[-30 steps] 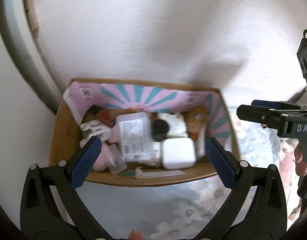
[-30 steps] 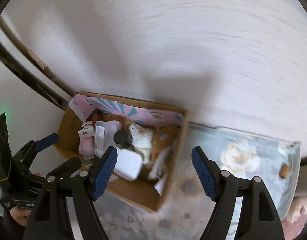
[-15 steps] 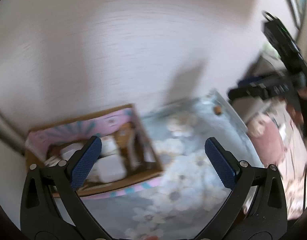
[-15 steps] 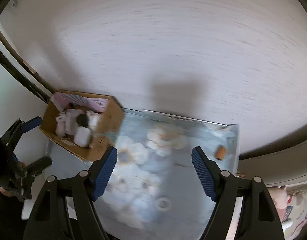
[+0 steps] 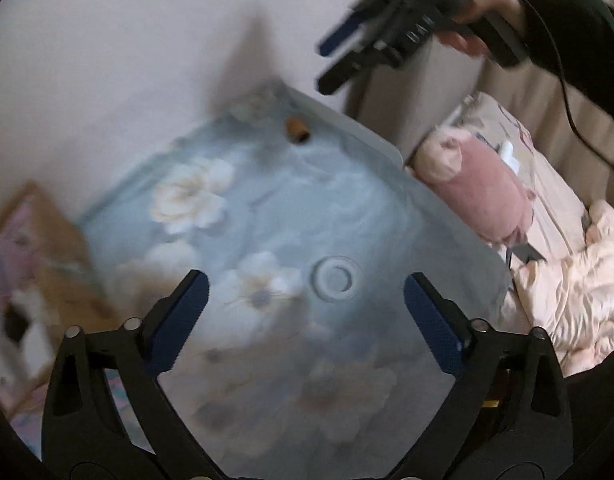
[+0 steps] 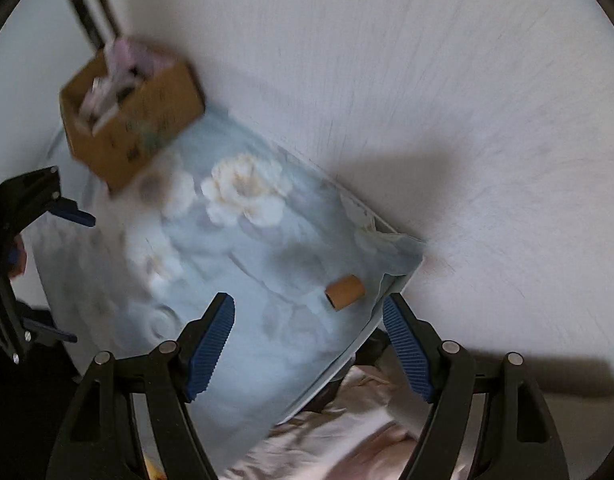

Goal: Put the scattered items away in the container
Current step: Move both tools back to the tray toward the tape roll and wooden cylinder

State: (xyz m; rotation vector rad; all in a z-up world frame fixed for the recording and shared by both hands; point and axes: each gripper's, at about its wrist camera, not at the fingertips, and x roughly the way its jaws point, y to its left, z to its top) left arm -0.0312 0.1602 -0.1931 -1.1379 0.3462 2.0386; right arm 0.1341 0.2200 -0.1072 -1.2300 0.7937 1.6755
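Observation:
A cardboard box [image 6: 135, 120] with several items inside stands at the far left of the floral table [image 6: 247, 264]; in the left wrist view the box [image 5: 23, 280] is blurred at the left edge. A small brown tube [image 6: 345, 292] lies near the table's far right corner, and also shows in the left wrist view as the tube [image 5: 297, 131]. My right gripper [image 6: 309, 340] is open, hovering just short of the tube. My left gripper [image 5: 303, 320] is open over the table's middle, holding nothing. The right gripper [image 5: 347, 56] appears top right, in a person's hand.
A white wall [image 6: 427, 80] runs along the table's back edge. To the right of the table lies a bed with a pink plush toy [image 5: 479, 188] and pink bedding [image 5: 579, 280]. A round raised ring [image 5: 334, 280] marks the tablecloth.
Both grippers have swung away from the box to the right across the table. The right gripper now hangs near the brown tube; both stay open and empty.

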